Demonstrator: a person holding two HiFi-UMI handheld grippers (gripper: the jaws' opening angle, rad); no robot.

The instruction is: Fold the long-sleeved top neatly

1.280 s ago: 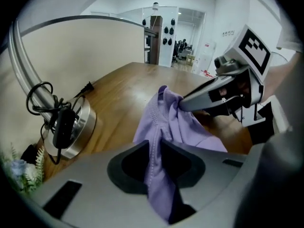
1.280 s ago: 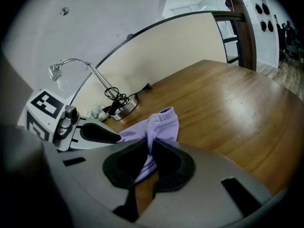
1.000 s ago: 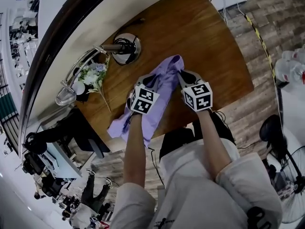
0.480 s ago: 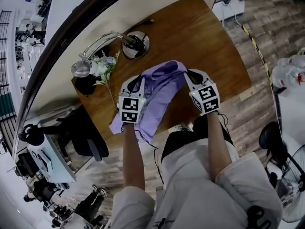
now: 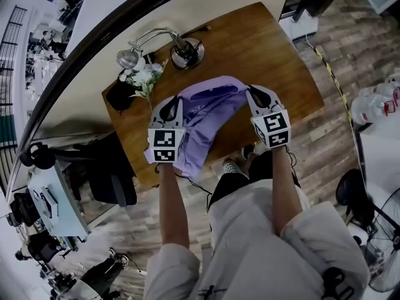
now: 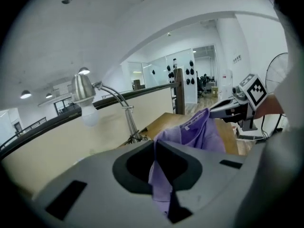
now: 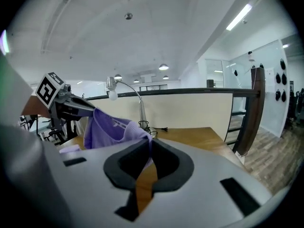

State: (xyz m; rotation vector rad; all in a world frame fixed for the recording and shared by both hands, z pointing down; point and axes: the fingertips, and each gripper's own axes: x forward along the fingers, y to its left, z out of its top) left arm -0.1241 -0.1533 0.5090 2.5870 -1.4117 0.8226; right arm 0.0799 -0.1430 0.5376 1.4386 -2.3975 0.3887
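Holding the long-sleeved top (image 5: pixel 203 114) up over the worktop (image 5: pixel 269 49), strung between both tools. Clamped shut with the left hand-held gripper (image 5: pixel 174 105) on a thick fold of purple cloth at one end of the collar edge. Pinched shut with the right hand-held gripper (image 5: pixel 252 95) on the other end, though only on a thin sliver of fabric. Hanging bunched and twisted below the left side, with no telling whether the hem touches the wood.

Likely to slip out on the right, with so little cloth caught there. Liable to land crooked if lowered while twisted, which would spoil a neat fold. Worth minding the desk lamp (image 5: pixel 181 45) and flowers (image 5: pixel 145 79) just beyond, since a loose sleeve could easily snag either.
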